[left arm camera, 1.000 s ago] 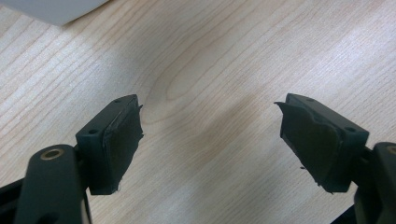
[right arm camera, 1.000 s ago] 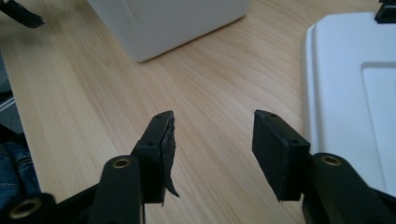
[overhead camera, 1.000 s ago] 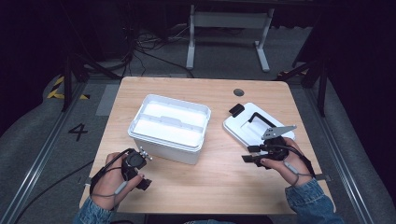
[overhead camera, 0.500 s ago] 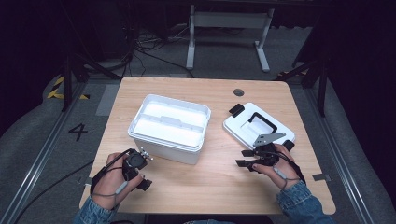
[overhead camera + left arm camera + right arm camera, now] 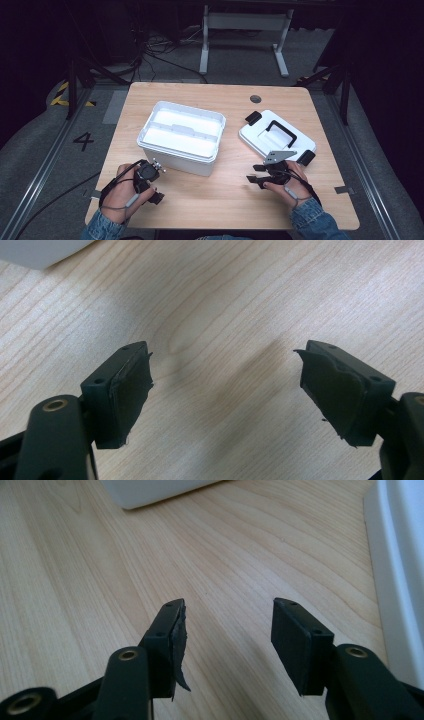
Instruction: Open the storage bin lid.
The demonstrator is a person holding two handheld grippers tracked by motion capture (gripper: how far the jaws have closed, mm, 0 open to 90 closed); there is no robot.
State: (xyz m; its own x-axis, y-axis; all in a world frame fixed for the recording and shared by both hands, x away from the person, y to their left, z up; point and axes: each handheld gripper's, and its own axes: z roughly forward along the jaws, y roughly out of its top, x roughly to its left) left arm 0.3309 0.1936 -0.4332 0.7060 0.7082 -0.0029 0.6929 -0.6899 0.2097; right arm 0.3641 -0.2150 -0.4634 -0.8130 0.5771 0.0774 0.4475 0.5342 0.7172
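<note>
Pale wood-grain table point(image 5: 210, 200), matt; smooth white plastic box point(image 5: 181, 137) and lid point(image 5: 276, 139) with black handle.

I am looking down from the high view, above the person's side, facing forward over the whole wooden table point(image 5: 225, 200) and the dark floor beyond. My left gripper view is sitting very close to the tabletop, pointing steeply down between its own parted jaws, catching a corner of the white box point(image 5: 40, 252) at top left. My right gripper view is riding low, looking along the wood toward that box point(image 5: 150, 490), with the white lid point(image 5: 405, 580) edging its right side. All three are sharing the table's near strip
</note>
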